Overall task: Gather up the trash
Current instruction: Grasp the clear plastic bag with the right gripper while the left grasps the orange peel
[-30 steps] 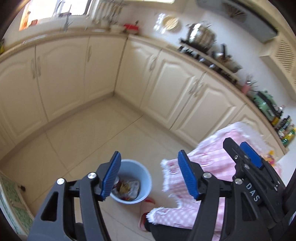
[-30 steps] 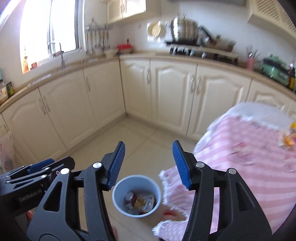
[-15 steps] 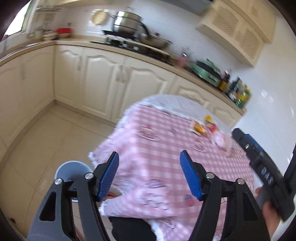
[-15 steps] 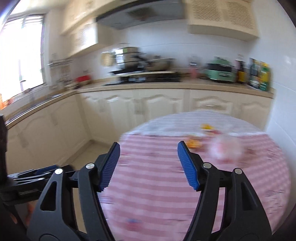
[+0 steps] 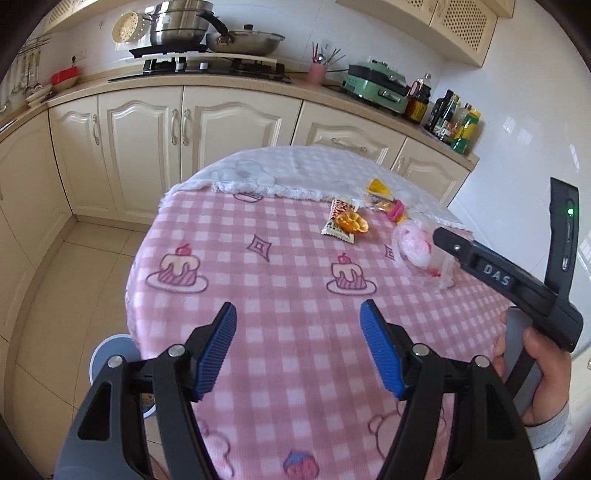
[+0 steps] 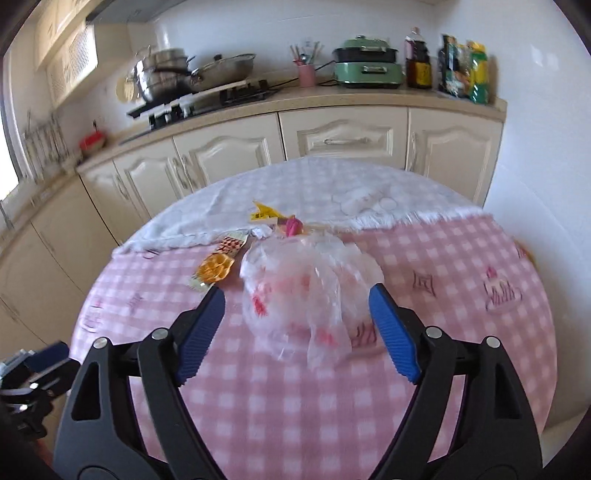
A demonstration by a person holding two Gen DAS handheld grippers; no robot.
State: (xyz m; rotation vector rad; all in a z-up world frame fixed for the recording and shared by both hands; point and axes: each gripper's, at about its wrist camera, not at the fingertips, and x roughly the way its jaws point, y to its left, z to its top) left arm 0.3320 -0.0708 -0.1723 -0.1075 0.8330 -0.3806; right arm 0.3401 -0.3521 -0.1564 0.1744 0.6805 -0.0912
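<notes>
- Below both grippers: round desk under a pink checked cloth with cake prints; a white cloth covers its far part.
- Beyond the desk's far edge, ahead of both grippers: cream cabinets under a counter carrying a stove with steel pots, a green cooker and bottles.
- Down-left of the left gripper, on the floor beside the desk: a blue bin, mostly hidden by the gripper's own frame.
- Left gripper: blue pads spread wide, nothing between them, held above the near part of the desk. The right unit shows at its right, held in a hand.
- Right gripper: pads spread wide, nothing pinched. A crumpled clear plastic bag with red marks lies on the desk just ahead of it, in line with the gap; contact cannot be told.
- Ahead-left of the right gripper, just beside the bag: an orange-printed snack wrapper.
- Beyond the bag, at the white cloth's edge: a yellow wrapper and a small pink piece.
</notes>
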